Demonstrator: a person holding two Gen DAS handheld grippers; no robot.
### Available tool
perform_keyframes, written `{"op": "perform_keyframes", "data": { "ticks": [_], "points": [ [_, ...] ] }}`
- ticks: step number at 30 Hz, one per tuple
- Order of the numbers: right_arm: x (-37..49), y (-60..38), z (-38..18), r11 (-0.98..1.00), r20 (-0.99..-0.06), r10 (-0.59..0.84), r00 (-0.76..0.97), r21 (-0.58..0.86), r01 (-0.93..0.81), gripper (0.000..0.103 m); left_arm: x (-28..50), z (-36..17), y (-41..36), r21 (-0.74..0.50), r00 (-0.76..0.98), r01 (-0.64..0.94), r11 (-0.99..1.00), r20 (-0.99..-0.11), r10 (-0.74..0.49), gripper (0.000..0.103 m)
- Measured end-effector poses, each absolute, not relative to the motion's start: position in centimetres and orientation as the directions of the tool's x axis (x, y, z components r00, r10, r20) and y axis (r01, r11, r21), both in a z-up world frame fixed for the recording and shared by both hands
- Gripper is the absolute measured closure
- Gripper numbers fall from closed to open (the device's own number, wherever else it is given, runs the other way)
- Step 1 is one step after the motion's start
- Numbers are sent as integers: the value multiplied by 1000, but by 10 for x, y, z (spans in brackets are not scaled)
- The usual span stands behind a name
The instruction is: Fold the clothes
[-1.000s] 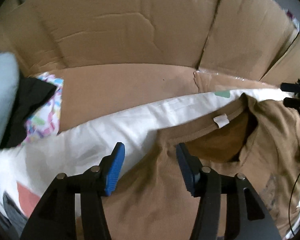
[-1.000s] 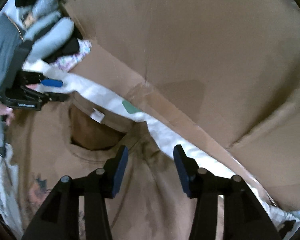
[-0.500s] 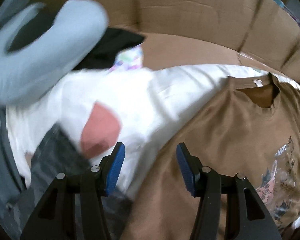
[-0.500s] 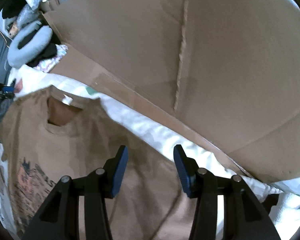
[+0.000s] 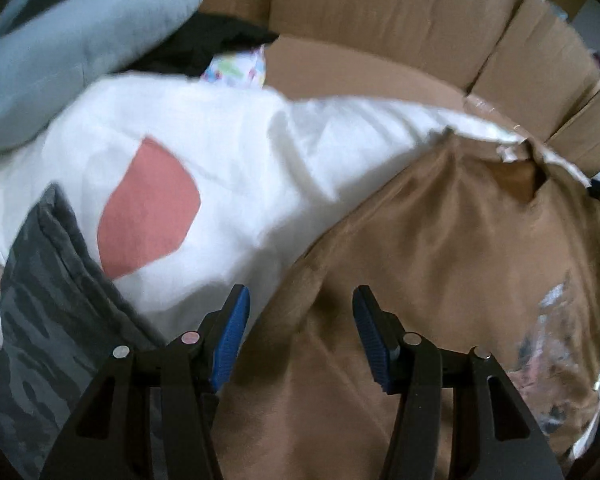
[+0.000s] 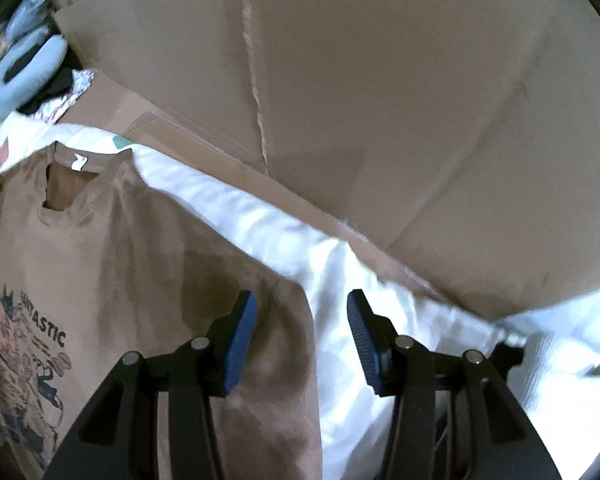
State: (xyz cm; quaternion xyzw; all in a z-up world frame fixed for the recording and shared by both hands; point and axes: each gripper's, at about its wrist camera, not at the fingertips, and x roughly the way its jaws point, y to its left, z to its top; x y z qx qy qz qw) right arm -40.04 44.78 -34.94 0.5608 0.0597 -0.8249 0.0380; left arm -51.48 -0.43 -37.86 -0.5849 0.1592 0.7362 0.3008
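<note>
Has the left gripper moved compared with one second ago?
Yes. The left gripper went left and back: the brown T-shirt collar, earlier just ahead, is now far to the upper right, and the gripper stands over the shirt's left edge.

Your right gripper (image 6: 300,332) spread wide over the brown printed cotton T-shirt (image 6: 112,264) sleeve edge, white rumpled sheet (image 6: 340,280) beneath, tall cardboard wall (image 6: 380,100) behind.

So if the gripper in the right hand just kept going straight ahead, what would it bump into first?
Probably the white sheet: the open right gripper straddles the brown T-shirt sleeve's edge, so it might brush that too. Beyond stands the cardboard wall. Depth is unclear.
</note>
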Motion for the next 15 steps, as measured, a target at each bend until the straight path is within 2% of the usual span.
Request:
{"op": "perform_keyframes", "data": {
  "ticks": [2,5,7,10,12,13,15],
  "points": [
    [-399,450,-353,-989,-930,12,-367,-66,134,58,-517,-386,-7,-139,-122,-604,-785,-957,264,50],
    [-401,450,-358,-989,-932,3,-362,-57,139,58,-519,-393,-8,-170,-96,-573,-802,-957,272,80],
    [-403,449,-361,-989,-934,-3,-358,-51,140,58,-518,-391,-7,-183,-85,-567,-803,-957,278,94],
    [-406,448,-366,-989,-934,-10,-357,-44,144,60,-516,-383,-5,-150,-90,-590,-793,-964,250,98],
    [-407,447,-370,-988,-936,-17,-352,-38,150,79,-517,-374,-9,-149,-85,-591,-793,-966,244,99],
    [-406,446,-372,-987,-937,-22,-349,-35,156,92,-518,-368,-11,-144,-86,-593,-792,-967,240,99],
    [-404,443,-369,-985,-933,-10,-361,-52,163,93,-520,-358,-16,-140,-90,-595,-791,-967,239,99]
  ]
}}
